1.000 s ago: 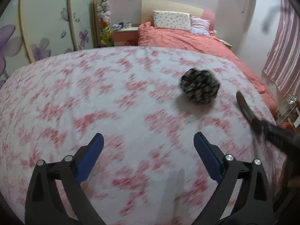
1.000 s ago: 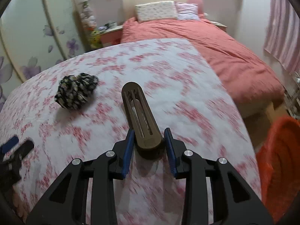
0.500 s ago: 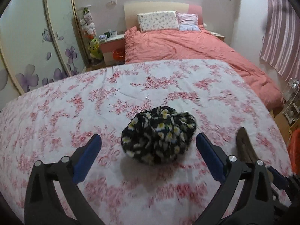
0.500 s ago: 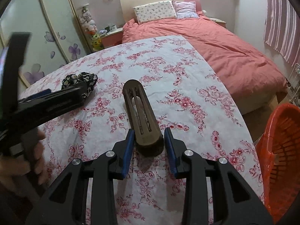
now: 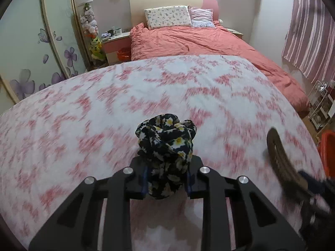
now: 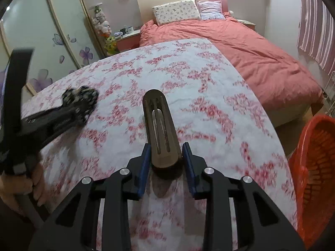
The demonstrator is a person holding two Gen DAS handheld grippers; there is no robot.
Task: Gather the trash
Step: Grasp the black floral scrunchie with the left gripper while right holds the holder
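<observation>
The left claw (image 5: 166, 177) is closing on the black daisy-print cloth bundle (image 5: 167, 144), squeezed between its pads over the floral-covered surface (image 5: 104, 108). The right claw (image 6: 165, 163) grips the brown slotted piece (image 6: 162, 129) narrowly. At 3 o'clock in the right wrist view stands an orange basket (image 6: 314, 167); its contents cannot be made out.

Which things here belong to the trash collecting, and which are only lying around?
For the job:
- left tongs, closing on the black flowered cloth bundle
- right tongs, gripping the brown slotted piece
- orange basket

Only around:
- flowered cover
- pink bed
- pillows
- plush toys
- striped curtain
</observation>
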